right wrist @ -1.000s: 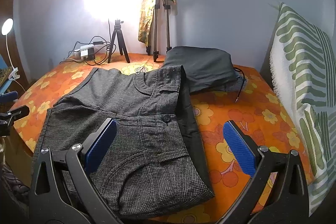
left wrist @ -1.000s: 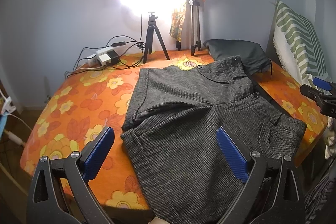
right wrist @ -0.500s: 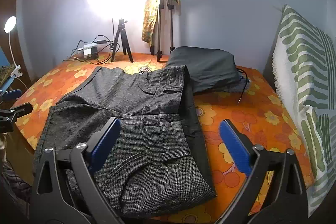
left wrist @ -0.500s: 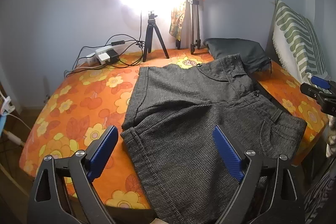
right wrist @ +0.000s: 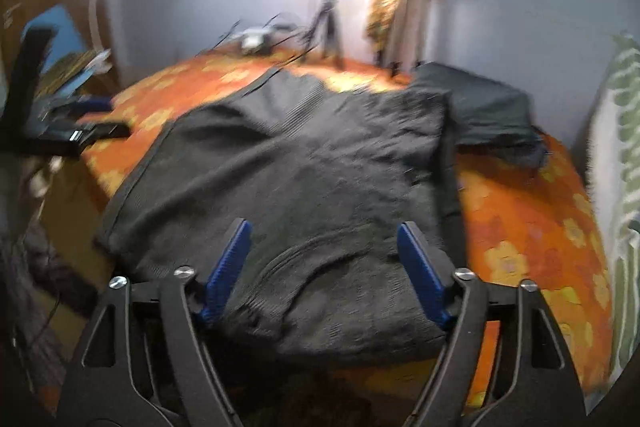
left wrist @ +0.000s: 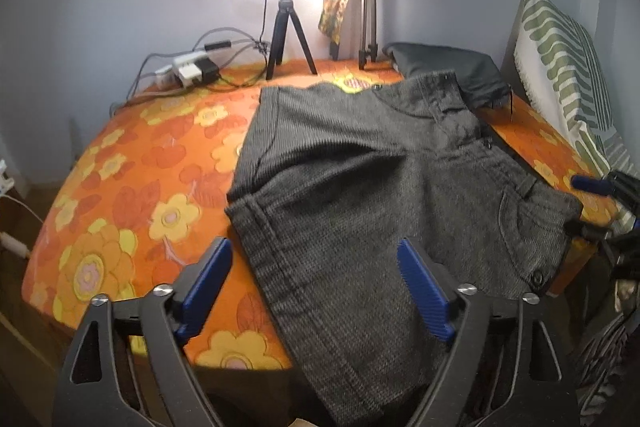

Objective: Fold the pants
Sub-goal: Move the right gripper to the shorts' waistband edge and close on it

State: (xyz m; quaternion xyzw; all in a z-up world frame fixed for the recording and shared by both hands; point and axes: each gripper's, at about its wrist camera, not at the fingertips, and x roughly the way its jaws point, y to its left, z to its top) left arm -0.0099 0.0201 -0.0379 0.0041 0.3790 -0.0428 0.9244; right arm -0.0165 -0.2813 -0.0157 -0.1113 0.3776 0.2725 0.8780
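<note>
Grey tweed pants (left wrist: 360,179) lie spread on the orange flowered table (left wrist: 132,179), waistband to the right, one leg hanging over the near edge. My left gripper (left wrist: 316,287) is open and empty, hovering over the near leg hem. In the right wrist view the pants (right wrist: 304,179) are blurred; my right gripper (right wrist: 324,259) is open and empty above the waistband end near a back pocket. The right gripper also shows at the right edge of the left wrist view (left wrist: 600,207). The left gripper shows at the left of the right wrist view (right wrist: 76,123).
A folded dark garment (left wrist: 448,67) lies at the back right. Two tripods (left wrist: 288,35) and a power strip with cables (left wrist: 188,71) stand at the back. A green striped cushion (left wrist: 568,67) leans on the right. A bright lamp glares behind.
Both grippers have moved forward and lower toward the pants. The right wrist view has swung left and is motion-blurred. Both jaws have narrowed slightly but stay open.
</note>
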